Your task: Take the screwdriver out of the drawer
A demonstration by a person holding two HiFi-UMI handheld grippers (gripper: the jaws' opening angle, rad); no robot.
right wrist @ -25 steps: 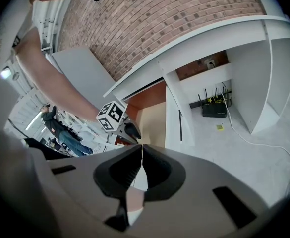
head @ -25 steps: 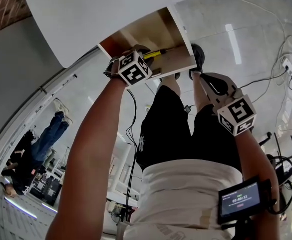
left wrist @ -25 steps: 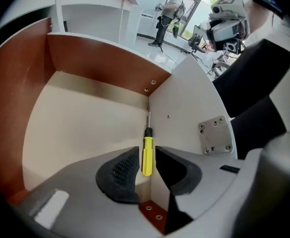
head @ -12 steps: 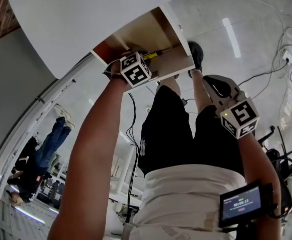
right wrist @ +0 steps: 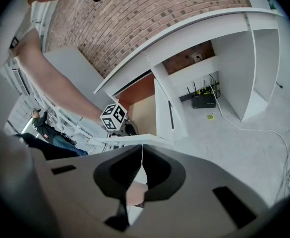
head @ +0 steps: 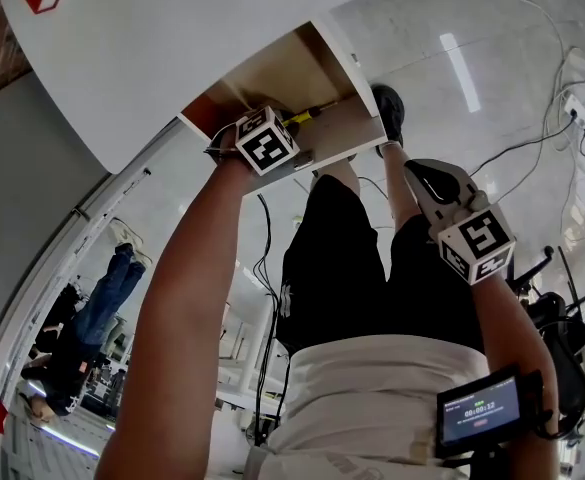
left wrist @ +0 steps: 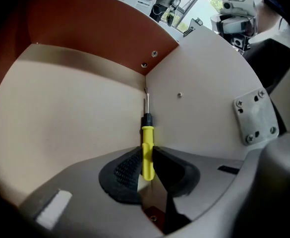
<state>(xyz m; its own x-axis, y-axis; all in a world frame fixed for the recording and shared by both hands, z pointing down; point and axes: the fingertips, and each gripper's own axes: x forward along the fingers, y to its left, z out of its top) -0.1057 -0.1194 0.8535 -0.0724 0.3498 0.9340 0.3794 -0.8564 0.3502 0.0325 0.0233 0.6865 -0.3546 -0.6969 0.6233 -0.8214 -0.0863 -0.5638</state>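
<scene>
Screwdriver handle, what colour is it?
Yellow. The screwdriver shows best in the left gripper view.

Counts from all three views. Grippers: 2, the left gripper [left wrist: 145,162] and the right gripper [right wrist: 141,155]. Marker cubes: 2, the left cube [head: 263,141] and the right cube [head: 477,245]. Screwdriver [left wrist: 147,152]: 1, yellow handle. Drawer [left wrist: 75,108]: 1. Screw heads inside the drawer: 2 on the brown back wall, an upper back screw [left wrist: 154,53] and a lower back screw [left wrist: 144,65], and 1 side-wall screw [left wrist: 180,94]. Metal plate [left wrist: 254,116]: 1, holding 4 screws of its own. Wrist screen [head: 477,408]: 1. Black box [right wrist: 204,100] under the desk: 1. Bystander in jeans [head: 97,298]: 1 certain; further figures too small to count.
</scene>
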